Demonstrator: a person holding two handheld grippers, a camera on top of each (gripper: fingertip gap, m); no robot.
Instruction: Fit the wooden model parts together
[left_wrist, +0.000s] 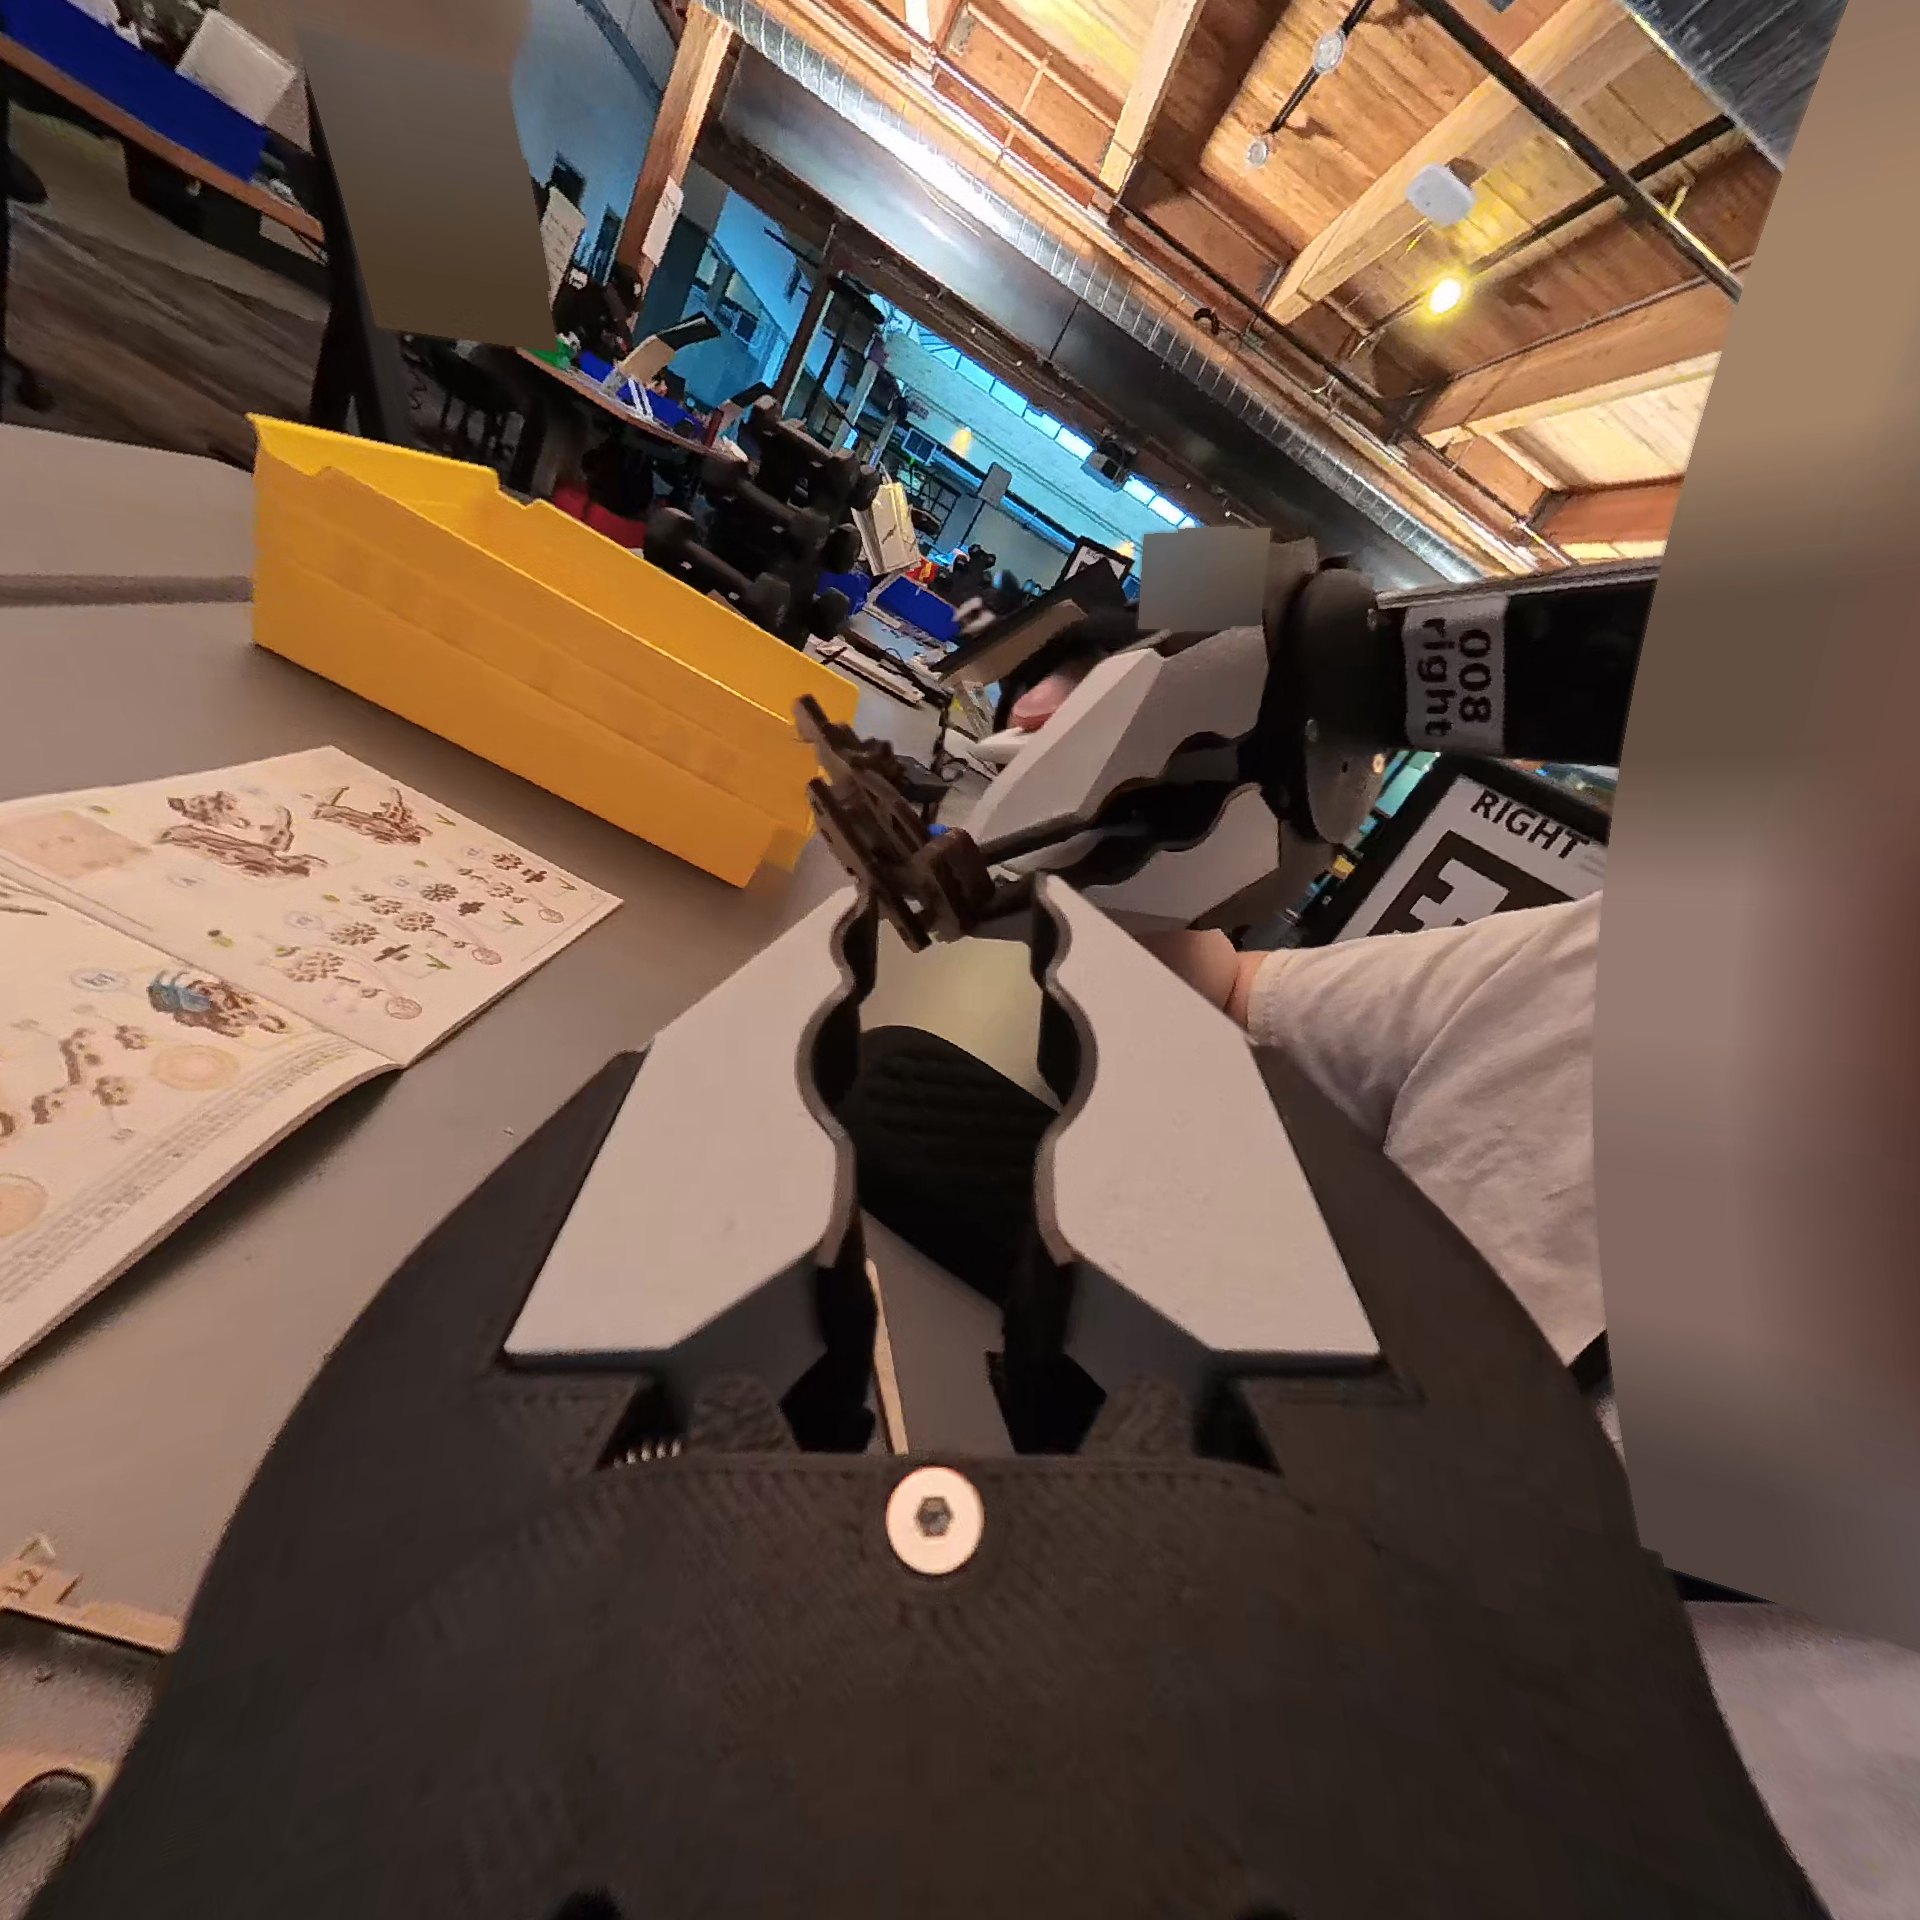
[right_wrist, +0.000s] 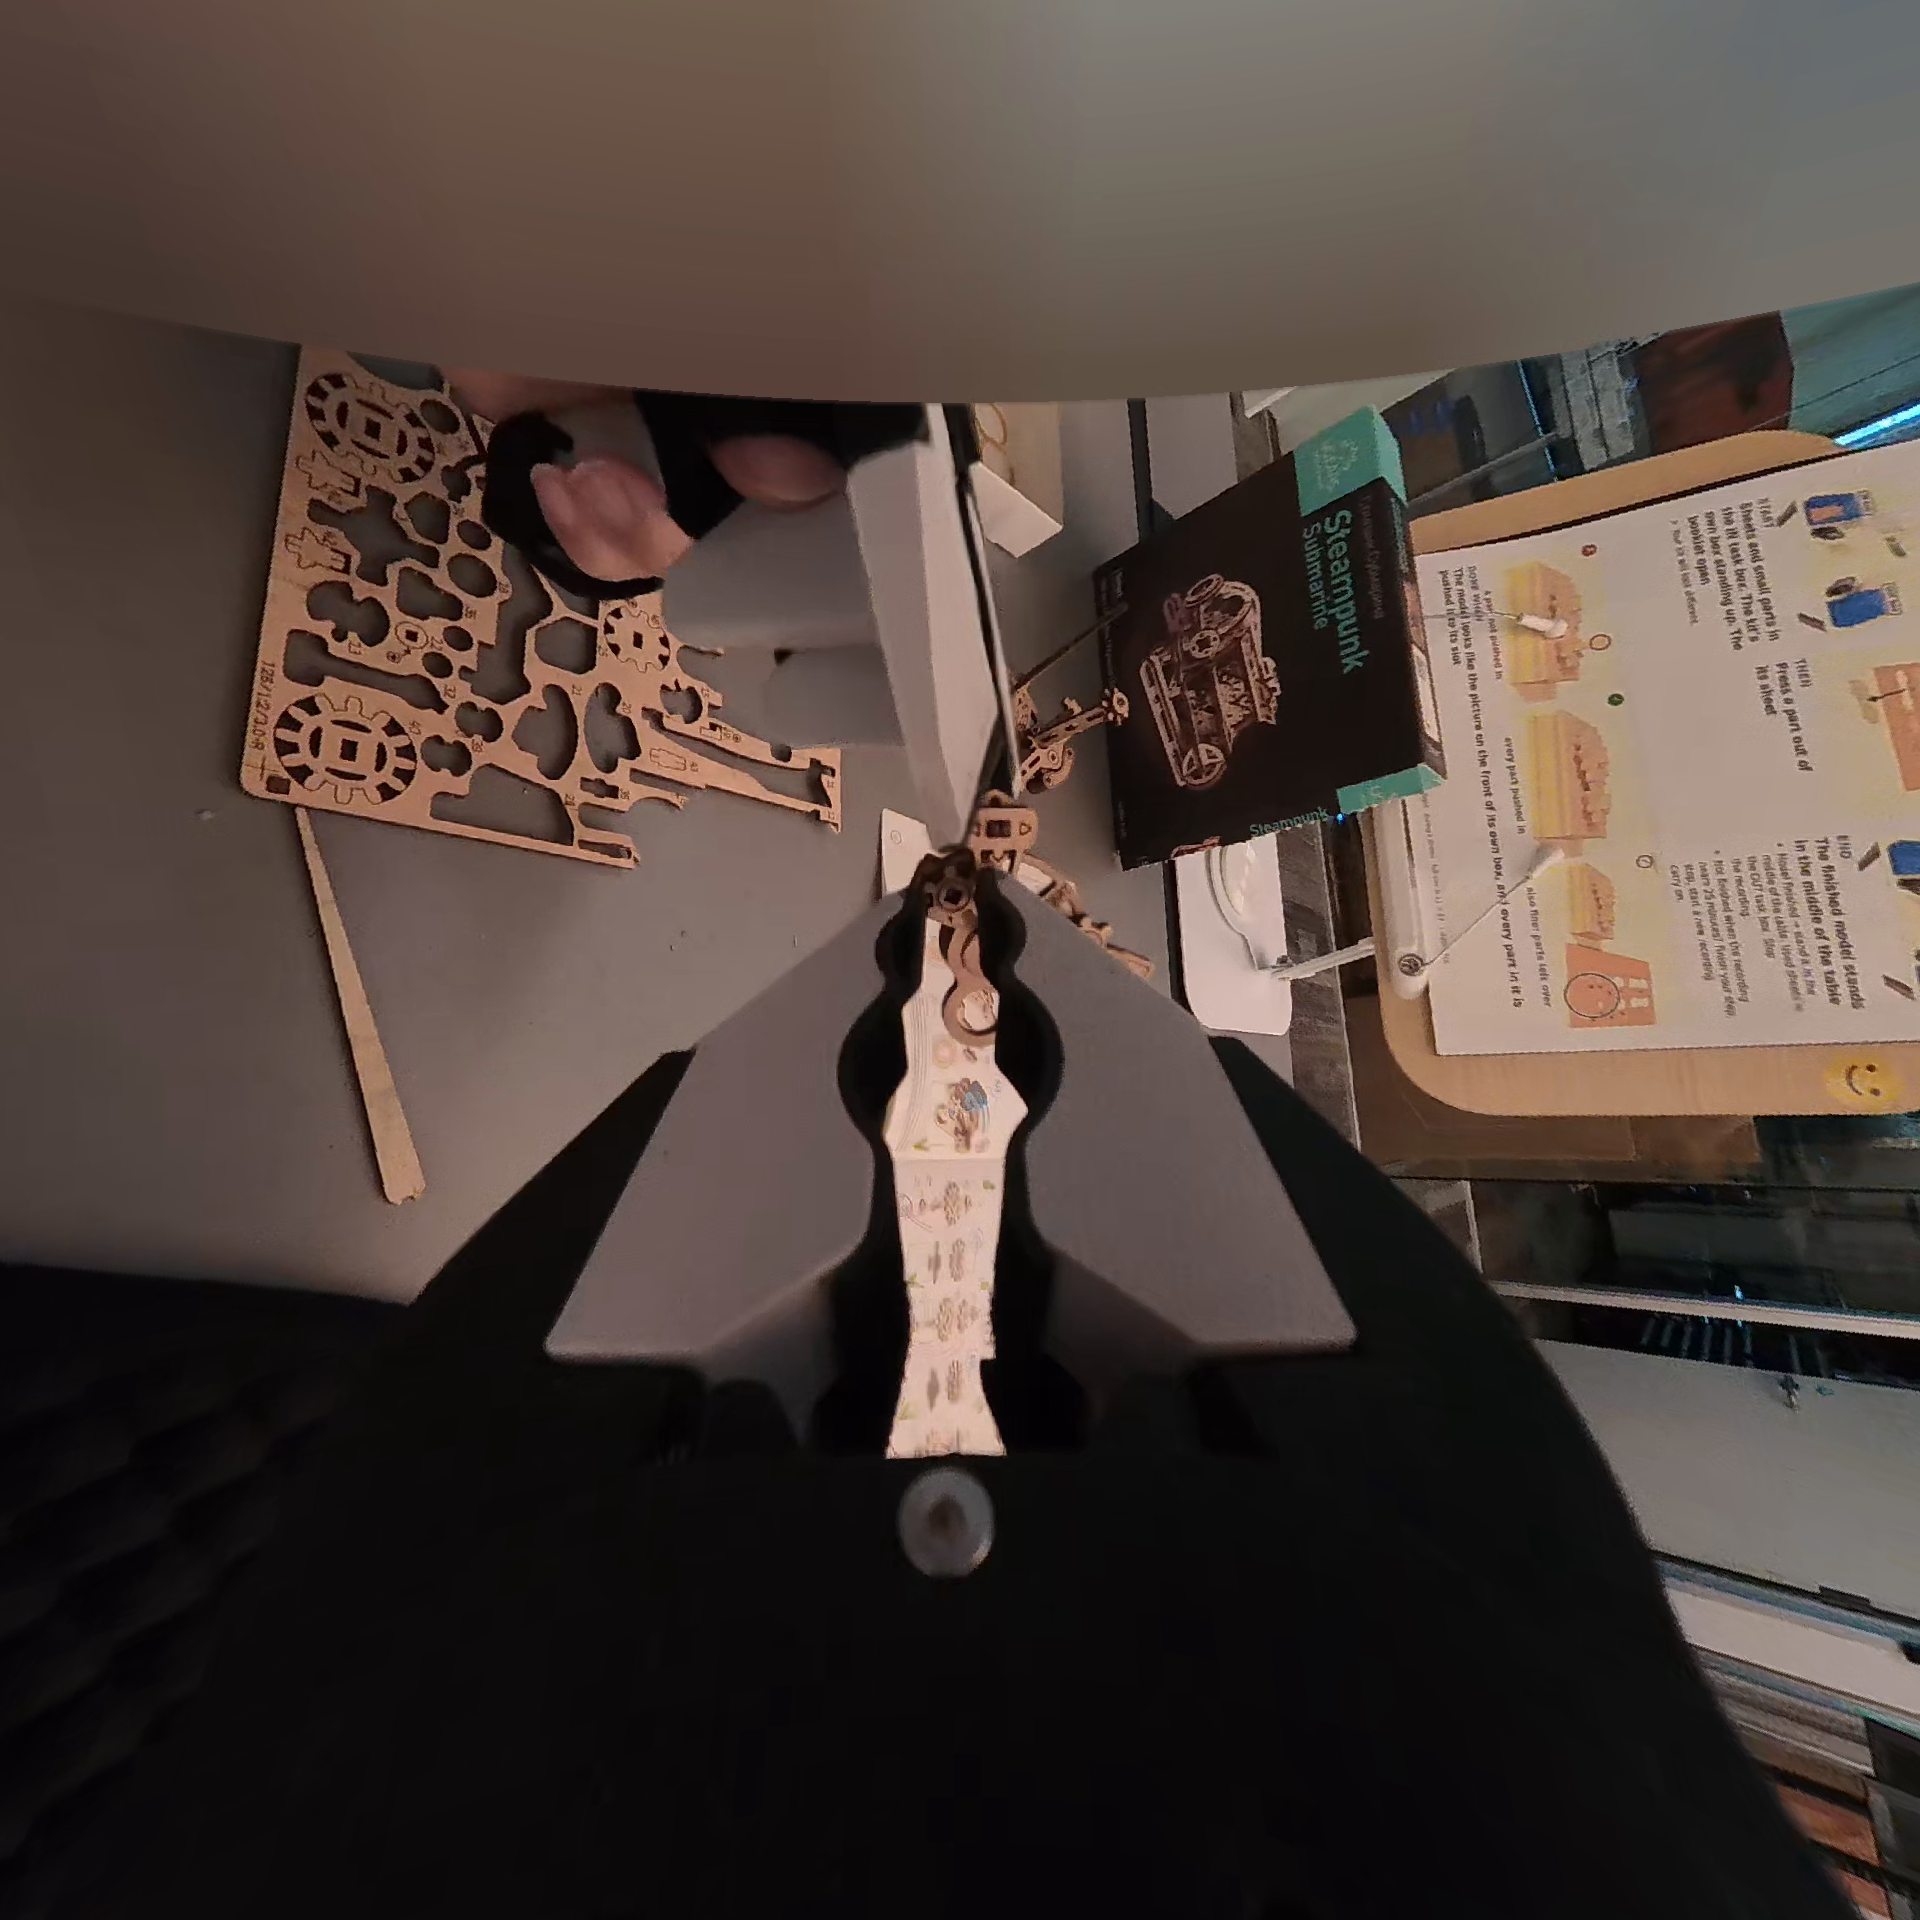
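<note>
In the left wrist view my left gripper (left_wrist: 951, 899) is partly closed on a dark wooden assembly (left_wrist: 873, 821) that sticks up past its fingertips, held above the grey table (left_wrist: 125, 665). My right gripper (left_wrist: 1013, 878) comes in from the right and its tips meet the assembly's lower end. In the right wrist view my right gripper (right_wrist: 966, 868) is shut on a small wooden part (right_wrist: 951, 899) with a square hole. The left gripper (right_wrist: 977, 821) shows edge-on from above, tip against tip, with the assembly (right_wrist: 1044, 764) beside it.
A yellow bin (left_wrist: 499, 623) and an open instruction booklet (left_wrist: 260, 935) lie on the table to the left. A punched-out wooden sheet (right_wrist: 436, 644), a loose wooden strip (right_wrist: 358, 997), the dark kit box (right_wrist: 1257, 665) and an instruction card (right_wrist: 1662, 779) lie below. A white sleeve (left_wrist: 1455, 1039) is at right.
</note>
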